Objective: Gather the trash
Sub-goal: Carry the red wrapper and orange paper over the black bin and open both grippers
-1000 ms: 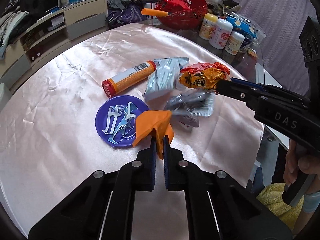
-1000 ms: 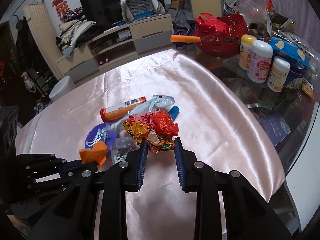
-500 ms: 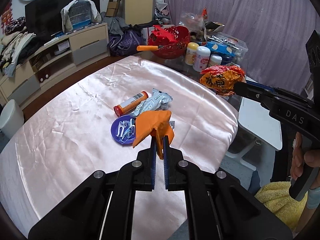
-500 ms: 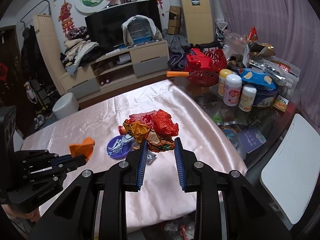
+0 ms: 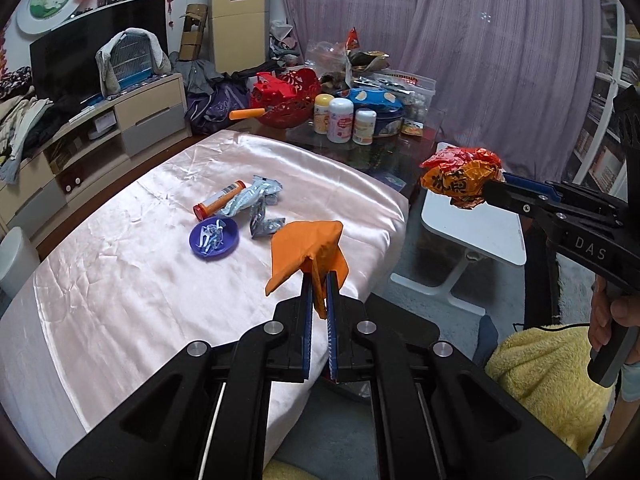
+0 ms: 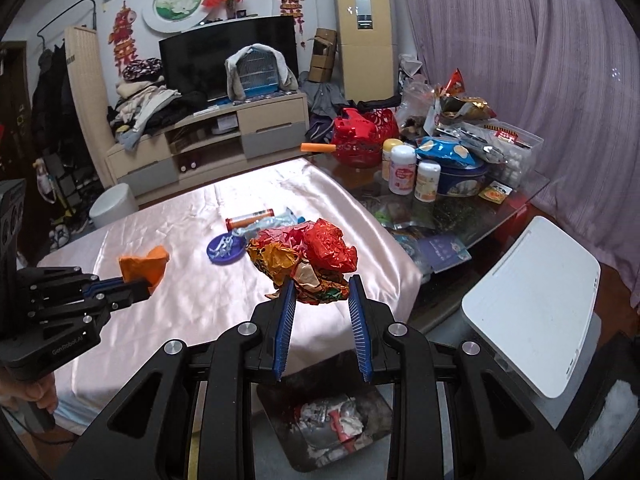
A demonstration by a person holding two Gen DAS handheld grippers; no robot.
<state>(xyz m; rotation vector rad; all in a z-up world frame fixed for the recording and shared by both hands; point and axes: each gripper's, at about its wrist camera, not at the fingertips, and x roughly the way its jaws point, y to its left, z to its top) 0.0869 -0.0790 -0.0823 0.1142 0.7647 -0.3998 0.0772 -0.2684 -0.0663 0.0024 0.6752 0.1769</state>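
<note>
Both grippers lifted off table (image 5: 120, 280); right view shows bin (image 6: 328, 428)

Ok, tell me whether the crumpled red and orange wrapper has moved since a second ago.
Yes. The crumpled wrapper, clamped in the right gripper, has risen off the pink tablecloth and come back past its near edge, above the trash bin.

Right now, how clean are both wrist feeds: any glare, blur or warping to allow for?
Left wrist: sharp; fisheye bends the edges, dark corners, sheen glare on the pink cloth. Right wrist: also sharp; curtain bowed at the rim, bright glare on the cloth's far side, the trash bin below the tool sits in shadow.
</note>
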